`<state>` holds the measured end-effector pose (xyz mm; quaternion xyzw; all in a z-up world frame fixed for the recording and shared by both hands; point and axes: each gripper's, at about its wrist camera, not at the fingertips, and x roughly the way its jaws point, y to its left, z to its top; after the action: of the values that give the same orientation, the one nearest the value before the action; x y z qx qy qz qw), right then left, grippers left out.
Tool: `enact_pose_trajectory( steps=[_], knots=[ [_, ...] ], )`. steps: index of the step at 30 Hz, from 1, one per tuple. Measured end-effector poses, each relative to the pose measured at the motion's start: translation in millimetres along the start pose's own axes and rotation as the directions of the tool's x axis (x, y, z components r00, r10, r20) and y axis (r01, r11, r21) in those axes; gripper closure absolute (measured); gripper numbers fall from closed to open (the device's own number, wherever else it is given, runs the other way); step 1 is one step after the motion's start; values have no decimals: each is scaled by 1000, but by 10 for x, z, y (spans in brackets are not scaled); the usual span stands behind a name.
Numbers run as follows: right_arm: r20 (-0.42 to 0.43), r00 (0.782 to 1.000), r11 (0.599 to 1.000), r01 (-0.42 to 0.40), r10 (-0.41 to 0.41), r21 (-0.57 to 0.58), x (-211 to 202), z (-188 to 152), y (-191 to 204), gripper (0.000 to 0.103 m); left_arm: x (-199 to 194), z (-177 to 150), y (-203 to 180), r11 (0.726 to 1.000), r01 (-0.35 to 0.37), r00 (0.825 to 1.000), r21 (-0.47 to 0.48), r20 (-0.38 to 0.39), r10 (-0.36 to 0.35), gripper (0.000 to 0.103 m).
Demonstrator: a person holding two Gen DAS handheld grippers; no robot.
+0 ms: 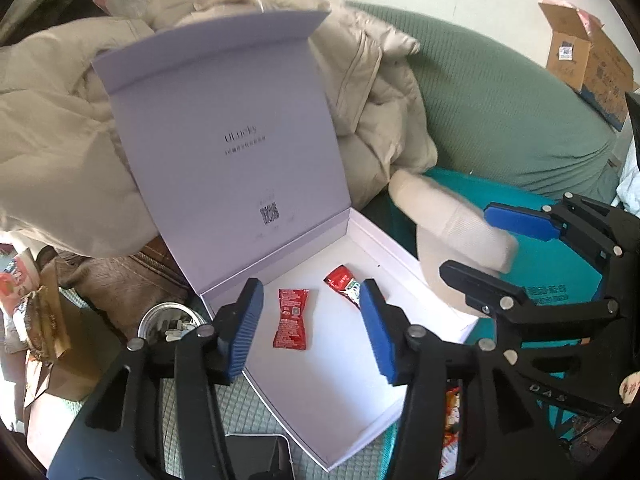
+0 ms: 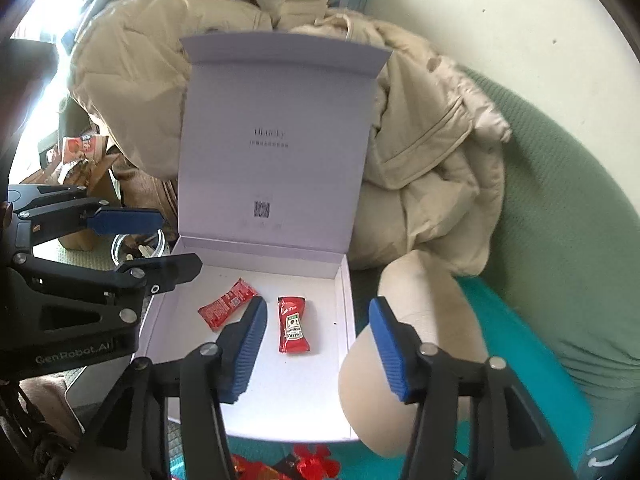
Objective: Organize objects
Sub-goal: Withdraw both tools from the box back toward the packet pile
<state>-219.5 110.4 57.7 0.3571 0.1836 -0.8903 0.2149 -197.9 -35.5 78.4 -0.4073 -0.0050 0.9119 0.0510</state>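
Observation:
An open lilac box (image 1: 372,236) (image 2: 346,300) lies on the sofa with its lid (image 1: 232,140) (image 2: 276,140) standing up. Two red sauce packets lie inside: one (image 1: 291,318) (image 2: 226,304) and another (image 1: 343,282) (image 2: 293,330). My left gripper (image 1: 312,320) is open and empty above the box. It also shows at the left of the right wrist view (image 2: 168,240). My right gripper (image 2: 316,344) is open and empty over the box's right edge. It also shows at the right of the left wrist view (image 1: 480,240).
A beige padded coat (image 1: 60,128) (image 2: 432,152) is heaped behind the box on the green sofa (image 1: 500,100) (image 2: 568,200). A beige sleeve end (image 1: 452,232) (image 2: 408,368) lies on a teal bag (image 1: 552,280). A metal tin (image 1: 168,324), snack bags (image 1: 24,292), more red packets (image 2: 312,464) and a cardboard box (image 1: 588,60) lie around.

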Motion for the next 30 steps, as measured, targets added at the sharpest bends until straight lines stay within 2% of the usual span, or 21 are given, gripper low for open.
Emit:
enact_pose_trajectory(
  steps=[16, 30],
  knots=[
    [60, 997, 999, 44, -46, 30, -764, -255, 101, 41, -603, -255, -282, 1000, 0, 998, 14, 61, -1, 49],
    [44, 998, 996, 38, -42, 75, -1031, -626, 124, 40, -803, -580, -521, 1000, 5, 999, 25, 48, -6, 49]
  ],
)
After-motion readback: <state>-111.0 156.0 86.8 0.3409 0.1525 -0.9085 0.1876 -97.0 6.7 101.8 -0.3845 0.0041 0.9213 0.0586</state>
